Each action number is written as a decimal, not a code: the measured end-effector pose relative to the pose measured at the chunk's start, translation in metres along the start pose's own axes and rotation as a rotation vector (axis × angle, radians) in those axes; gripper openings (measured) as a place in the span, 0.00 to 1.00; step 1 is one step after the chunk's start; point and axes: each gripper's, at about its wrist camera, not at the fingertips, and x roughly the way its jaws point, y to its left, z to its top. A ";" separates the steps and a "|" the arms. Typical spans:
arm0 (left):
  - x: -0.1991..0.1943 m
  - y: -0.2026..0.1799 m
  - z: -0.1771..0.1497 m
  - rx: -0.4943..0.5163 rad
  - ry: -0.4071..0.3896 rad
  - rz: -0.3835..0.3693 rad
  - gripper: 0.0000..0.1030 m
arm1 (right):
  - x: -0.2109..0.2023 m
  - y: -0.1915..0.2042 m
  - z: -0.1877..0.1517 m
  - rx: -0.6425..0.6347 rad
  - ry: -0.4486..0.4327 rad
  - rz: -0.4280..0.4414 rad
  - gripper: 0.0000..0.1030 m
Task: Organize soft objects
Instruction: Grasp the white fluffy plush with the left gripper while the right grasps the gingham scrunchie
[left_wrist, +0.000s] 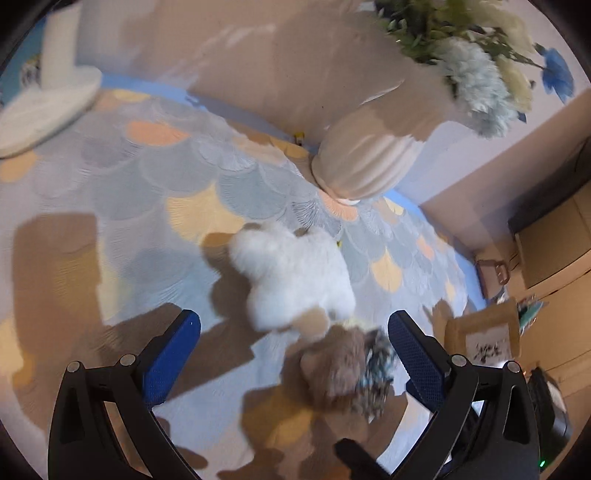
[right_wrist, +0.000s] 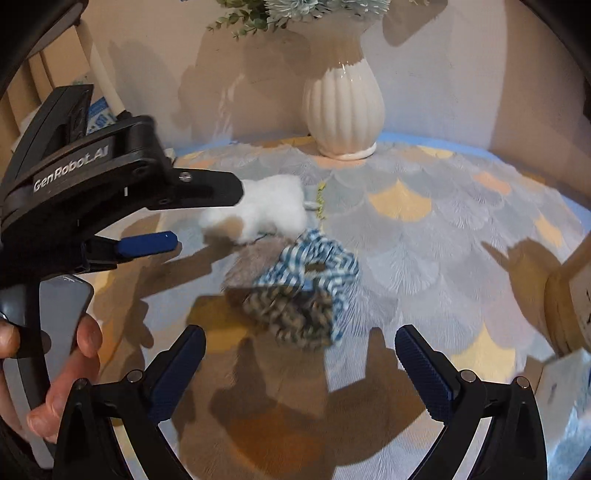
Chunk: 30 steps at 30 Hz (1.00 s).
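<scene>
Soft things are lying in a small cluster on the bench (right_wrist: 424, 236), which is covered in a cloth printed with pale blue, grey and yellow scallops. You are holding both grippers low over them, and both are gaping wide with nothing between their blue pads.

Your left gripper (left_wrist: 293, 339) is hovering just above a fluffy white toy (left_wrist: 295, 273), with a tan furry piece (left_wrist: 332, 365) lying against the toy's near side. Its open jaws are straddling that pair, likely so you can close on one without dragging the other.

Your right gripper (right_wrist: 300, 354) is pointing at a blue and white checked scrunchie (right_wrist: 317, 266), which is resting against the tan piece and is slightly blurred. The left gripper's body is reaching in from the left of this view, with your hand (right_wrist: 62, 373) wrapped around its handle.

Behind the cluster, a ribbed white vase (right_wrist: 343, 107) of flowers is standing near the wall, well apart from the soft things. A cardboard box (left_wrist: 484, 332) is sitting just beyond the bench's right edge, possibly where these items belong, though that is only a guess.
</scene>
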 end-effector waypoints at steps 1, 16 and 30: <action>0.009 0.002 0.003 -0.012 0.001 -0.023 0.98 | 0.005 0.000 0.003 -0.003 -0.009 -0.003 0.98; 0.025 -0.014 -0.004 0.089 -0.069 0.008 0.35 | -0.005 0.032 -0.015 -0.136 -0.093 0.031 0.43; -0.067 -0.037 -0.073 0.173 -0.157 -0.079 0.35 | -0.114 -0.028 -0.087 0.029 -0.181 0.112 0.43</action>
